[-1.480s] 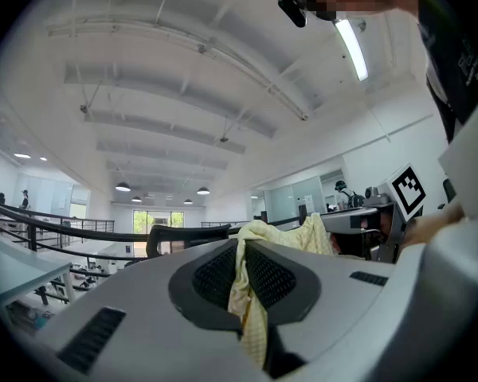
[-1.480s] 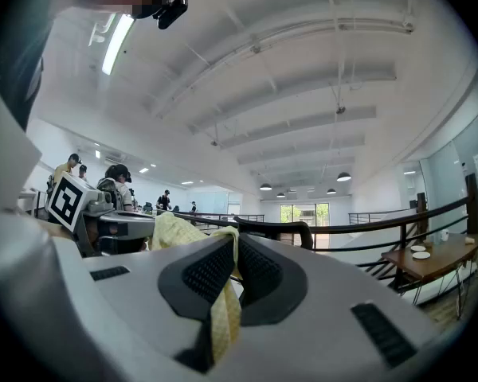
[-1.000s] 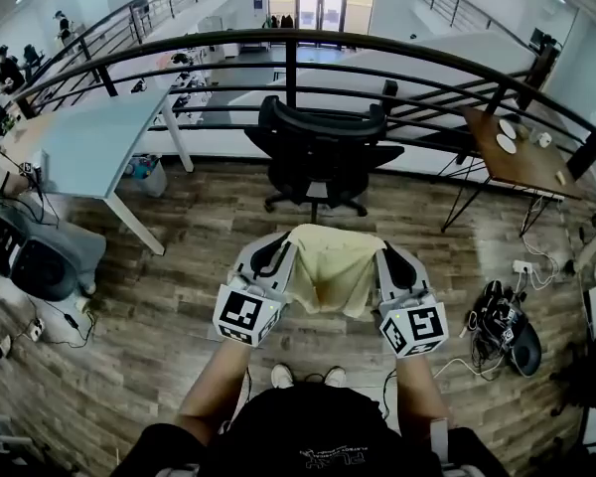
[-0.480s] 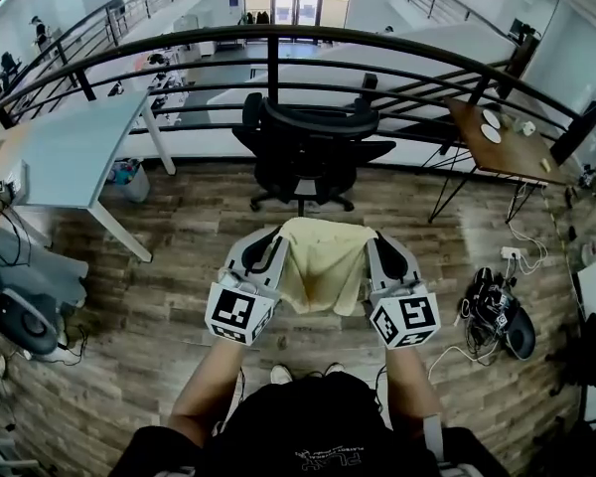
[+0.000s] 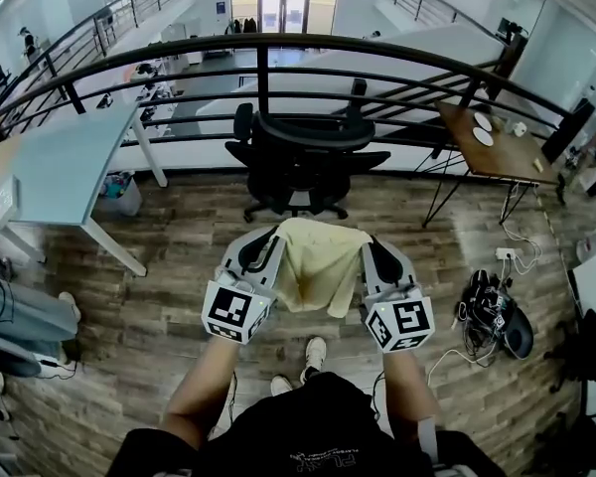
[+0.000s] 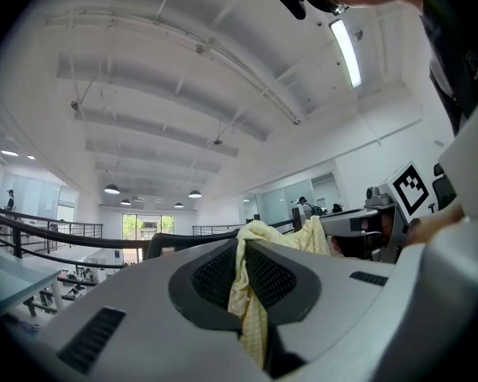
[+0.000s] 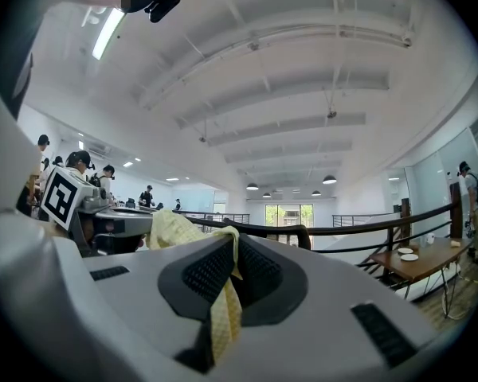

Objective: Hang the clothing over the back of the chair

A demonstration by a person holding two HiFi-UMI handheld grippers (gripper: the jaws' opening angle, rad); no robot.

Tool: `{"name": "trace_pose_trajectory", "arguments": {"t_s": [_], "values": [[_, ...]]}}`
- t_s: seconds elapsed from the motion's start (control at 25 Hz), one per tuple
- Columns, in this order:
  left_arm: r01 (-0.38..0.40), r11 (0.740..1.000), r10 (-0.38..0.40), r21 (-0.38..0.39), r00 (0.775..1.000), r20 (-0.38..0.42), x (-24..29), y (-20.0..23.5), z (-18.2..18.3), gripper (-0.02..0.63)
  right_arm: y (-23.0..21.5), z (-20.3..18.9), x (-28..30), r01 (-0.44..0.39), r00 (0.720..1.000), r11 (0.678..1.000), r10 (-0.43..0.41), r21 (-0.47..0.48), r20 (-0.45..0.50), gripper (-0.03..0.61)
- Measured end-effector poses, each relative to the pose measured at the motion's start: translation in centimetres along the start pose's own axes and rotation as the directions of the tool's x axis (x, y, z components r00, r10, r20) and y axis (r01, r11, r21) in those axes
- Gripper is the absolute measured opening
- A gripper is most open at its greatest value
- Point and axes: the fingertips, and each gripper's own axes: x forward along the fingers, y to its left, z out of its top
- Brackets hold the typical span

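Note:
A pale yellow piece of clothing (image 5: 321, 264) hangs spread between my two grippers, held in the air over the wood floor. My left gripper (image 5: 271, 238) is shut on its left edge, the cloth (image 6: 247, 293) pinched between the dark pads. On the other edge my right gripper (image 5: 370, 244) is shut too, yellow fabric (image 7: 221, 309) trailing from its jaws. The black office chair (image 5: 300, 152) stands just beyond the clothing, its curved back (image 5: 303, 132) towards me, in front of the railing. Both grippers point level at the chair.
A black metal railing (image 5: 278, 48) curves behind the chair. A light blue table (image 5: 55, 162) stands at the left, a brown table (image 5: 497, 147) with plates at the right. Cables and a dark bag (image 5: 497, 316) lie on the floor at the right.
I have stepped towards the chair with the clothing still stretched between both grippers; the chair sits closer and one shoe has come forward.

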Motion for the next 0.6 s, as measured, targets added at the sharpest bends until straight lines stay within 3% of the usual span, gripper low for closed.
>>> {"name": "trace_pose_trajectory", "arguments": {"t_s": [0.6], "values": [[-0.046,0.999,0.046,0.008,0.999,-0.011,6.4,3.1,-0.9,0.034,-4.5,0.1,6.1,-0.03,0.999,0.999,0.031,-0.019,0.031,0.031]]}}
